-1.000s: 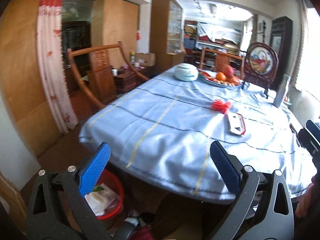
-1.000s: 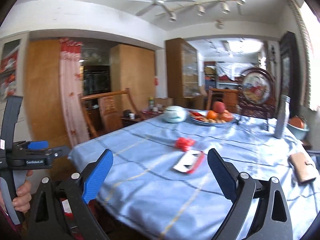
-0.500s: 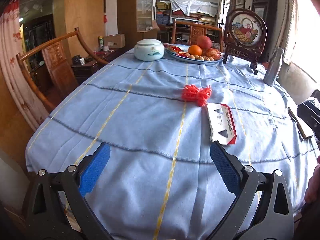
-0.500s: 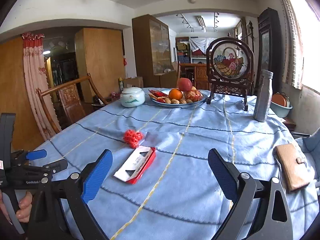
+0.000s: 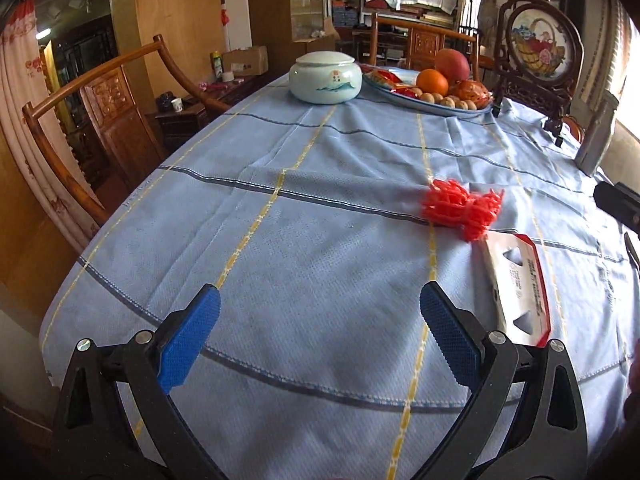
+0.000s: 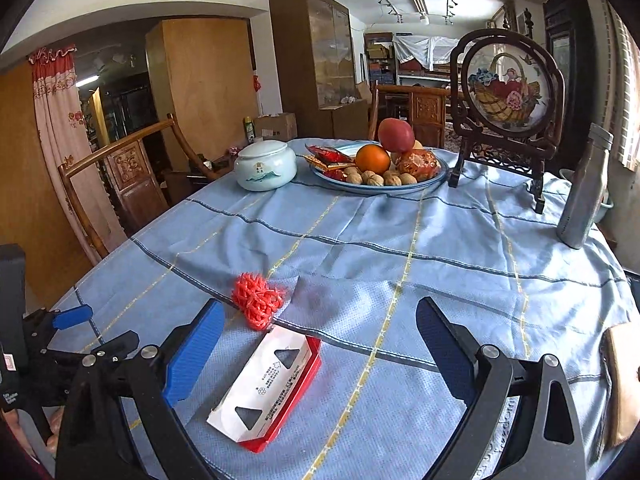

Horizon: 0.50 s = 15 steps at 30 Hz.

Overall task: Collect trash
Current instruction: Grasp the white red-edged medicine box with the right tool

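A crumpled red plastic net lies on the blue tablecloth. Just nearer than it rests a flattened white-and-red carton. My left gripper is open above the near cloth, with both pieces ahead and to its right. My right gripper is open too, low over the carton, which lies between its blue pads towards the left one. The left gripper also shows at the left edge of the right wrist view, held by a hand.
At the far end stand a pale lidded jar, a fruit plate and a framed round screen. A metal bottle and a brown wallet are on the right. A wooden chair stands left.
Both grippers have come forward over the table and dipped; the net and carton are now closer, and the red bin below the table edge has left the left wrist view.
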Each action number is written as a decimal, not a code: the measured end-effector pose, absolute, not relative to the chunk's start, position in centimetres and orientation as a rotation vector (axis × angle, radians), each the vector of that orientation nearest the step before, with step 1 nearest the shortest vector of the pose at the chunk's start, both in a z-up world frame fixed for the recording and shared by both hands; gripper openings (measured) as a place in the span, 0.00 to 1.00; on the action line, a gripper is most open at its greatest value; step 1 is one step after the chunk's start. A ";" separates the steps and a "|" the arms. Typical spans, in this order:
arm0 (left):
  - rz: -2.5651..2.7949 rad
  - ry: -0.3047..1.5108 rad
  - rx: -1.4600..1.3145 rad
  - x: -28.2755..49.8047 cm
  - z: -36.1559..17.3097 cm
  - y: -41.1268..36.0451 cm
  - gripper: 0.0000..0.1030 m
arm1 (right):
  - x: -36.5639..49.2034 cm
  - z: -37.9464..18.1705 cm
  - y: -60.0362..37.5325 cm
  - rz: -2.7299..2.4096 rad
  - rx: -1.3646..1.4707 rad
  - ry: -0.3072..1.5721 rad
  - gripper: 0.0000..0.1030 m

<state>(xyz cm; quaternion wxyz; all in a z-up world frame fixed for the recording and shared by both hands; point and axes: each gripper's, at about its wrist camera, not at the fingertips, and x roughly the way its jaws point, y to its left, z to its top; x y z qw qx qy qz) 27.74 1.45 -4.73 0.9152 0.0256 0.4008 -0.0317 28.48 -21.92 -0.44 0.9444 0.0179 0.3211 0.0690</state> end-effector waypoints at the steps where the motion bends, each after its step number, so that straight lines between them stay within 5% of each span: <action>1: -0.060 0.831 0.059 28.3 -4.8 1.3 0.93 | 28.8 -0.9 -21.9 0.142 0.034 0.670 0.92; 15: -0.024 0.843 -0.094 31.7 -6.2 2.7 0.93 | 29.8 -5.6 -19.0 0.279 0.010 0.885 0.94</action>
